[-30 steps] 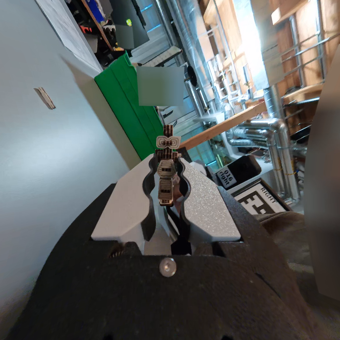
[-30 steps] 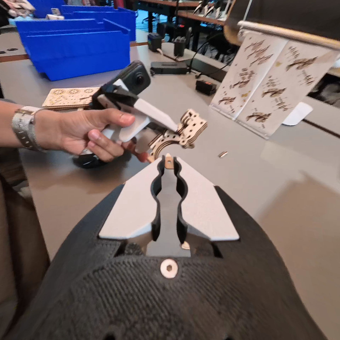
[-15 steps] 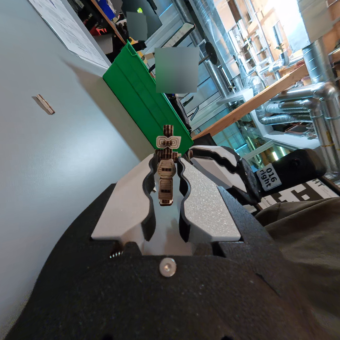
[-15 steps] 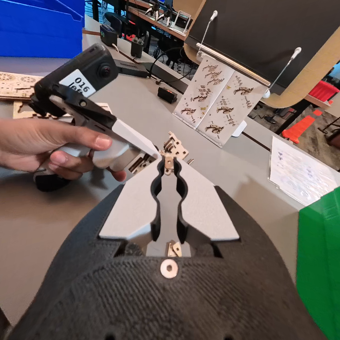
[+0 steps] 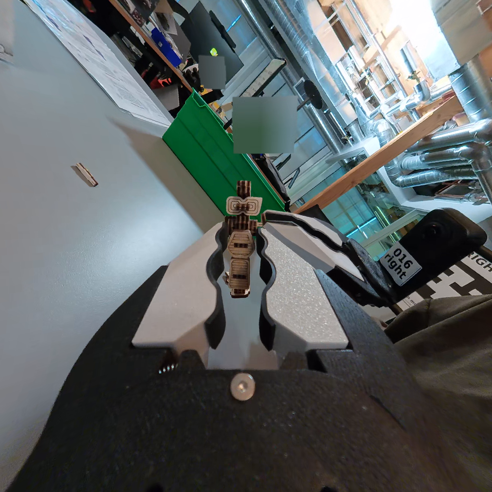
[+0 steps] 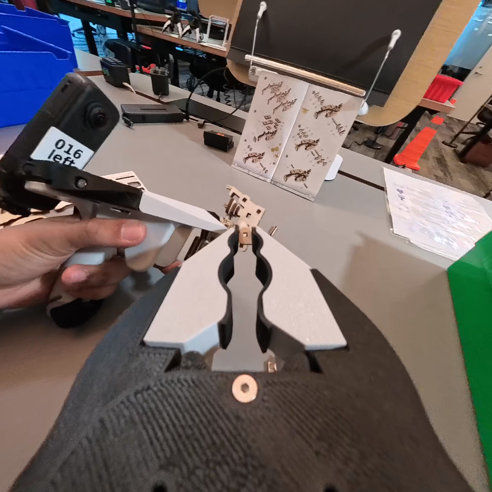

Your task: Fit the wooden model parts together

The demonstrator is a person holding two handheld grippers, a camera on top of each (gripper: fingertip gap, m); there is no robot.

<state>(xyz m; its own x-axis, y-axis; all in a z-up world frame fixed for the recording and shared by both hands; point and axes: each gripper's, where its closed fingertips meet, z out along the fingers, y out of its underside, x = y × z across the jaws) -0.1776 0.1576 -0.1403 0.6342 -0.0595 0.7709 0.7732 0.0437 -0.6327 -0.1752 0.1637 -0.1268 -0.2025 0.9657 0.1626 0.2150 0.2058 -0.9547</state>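
Grey tabletop (image 6: 332, 239) w/ propped assembly sheets (image 6: 290, 138) far. Layered laser-cut wooden model (image 5: 241, 239) is clamped in left gripper (image 5: 241, 234), presented steady; small tan wooden tab (image 6: 244, 235) is pinched at right gripper (image 6: 244, 234) tips, brought alongside for insertion.

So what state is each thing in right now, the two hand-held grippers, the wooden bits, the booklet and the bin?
Left hand-held gripper: shut on the wooden model.
Wooden model: clamped, held up off the table.
Right hand-held gripper: shut on the small wooden piece.
Small wooden piece: pinched at the fingertips, right by the model.
Instruction booklet: open, propped upright.
Green bin: resting on the table.
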